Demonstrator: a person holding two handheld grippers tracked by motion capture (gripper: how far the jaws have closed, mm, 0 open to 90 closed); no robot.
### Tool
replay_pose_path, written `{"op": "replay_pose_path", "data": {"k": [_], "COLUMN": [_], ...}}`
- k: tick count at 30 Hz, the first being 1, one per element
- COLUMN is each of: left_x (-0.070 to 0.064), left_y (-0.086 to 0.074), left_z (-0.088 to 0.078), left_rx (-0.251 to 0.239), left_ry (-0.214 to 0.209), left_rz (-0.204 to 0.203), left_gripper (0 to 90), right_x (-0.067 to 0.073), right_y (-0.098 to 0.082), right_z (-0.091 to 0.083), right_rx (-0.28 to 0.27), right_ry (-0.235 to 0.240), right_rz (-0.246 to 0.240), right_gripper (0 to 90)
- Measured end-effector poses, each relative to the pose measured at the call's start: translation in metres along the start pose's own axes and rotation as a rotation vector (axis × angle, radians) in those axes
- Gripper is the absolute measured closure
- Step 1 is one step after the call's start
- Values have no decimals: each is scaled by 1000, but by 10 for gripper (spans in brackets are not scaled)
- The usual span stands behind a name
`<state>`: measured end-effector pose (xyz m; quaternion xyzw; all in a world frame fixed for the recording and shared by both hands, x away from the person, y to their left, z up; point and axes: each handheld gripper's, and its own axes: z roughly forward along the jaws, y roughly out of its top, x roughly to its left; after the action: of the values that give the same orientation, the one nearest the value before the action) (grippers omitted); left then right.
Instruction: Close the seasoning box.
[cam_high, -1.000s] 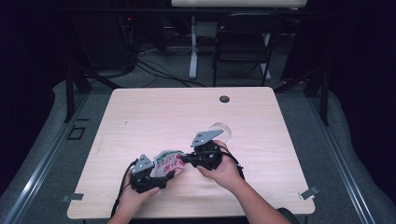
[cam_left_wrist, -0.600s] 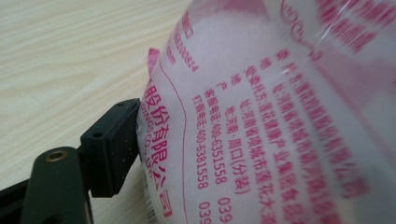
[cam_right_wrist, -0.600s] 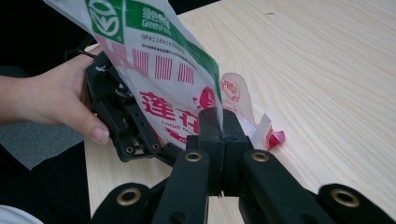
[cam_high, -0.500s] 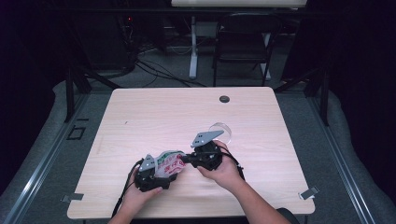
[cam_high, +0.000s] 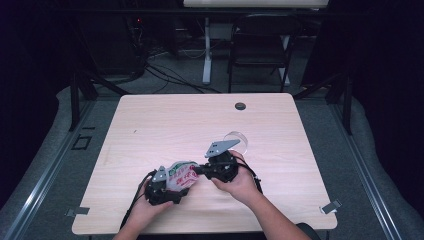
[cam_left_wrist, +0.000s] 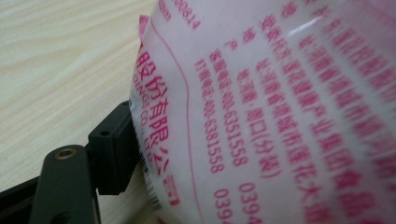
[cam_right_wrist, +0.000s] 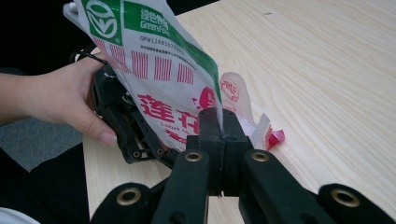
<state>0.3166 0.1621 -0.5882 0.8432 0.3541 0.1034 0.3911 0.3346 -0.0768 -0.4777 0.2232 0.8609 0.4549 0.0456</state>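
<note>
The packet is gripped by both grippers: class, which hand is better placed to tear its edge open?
Probably right: its gripper pinches the packet at the thin edge, while the left gripper steadies the body.

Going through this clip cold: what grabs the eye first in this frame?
The white food bag with red and green print, held up between both grippers at the table's near edge. The right gripper has its jaws pinched shut on the bag's edge, while the left gripper holds the other side, the print crowding its own camera. Behind the right hand, a clear round lid-like thing lies on the wooden table.
</note>
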Motion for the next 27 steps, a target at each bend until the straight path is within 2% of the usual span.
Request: {"op": "replay_pose_path", "data": {"k": [13,14,16,18,27], "left_x": [-3,-4,-6,-6,-5], "left_y": [2,2,2,2,2], "left_z": [2,3,5,5,5], "left_rx": [22,29,41,44,42], "left_ry": [56,76,87,89,98], "left_rz": [33,32,42,37,28], "left_gripper": [251,198,174,146,161], "right_x": [1,2,2,2,3], "right_y": [0,0,0,0,0], "right_z": [1,1,1,1,1], "right_rx": [-8,-7,-6,-9,-13], "right_ry": [-5,-3,-2,1,-1], "right_rz": [2,-1,-2,-2,-3], "right_gripper": [900,900,900,900,900]}}
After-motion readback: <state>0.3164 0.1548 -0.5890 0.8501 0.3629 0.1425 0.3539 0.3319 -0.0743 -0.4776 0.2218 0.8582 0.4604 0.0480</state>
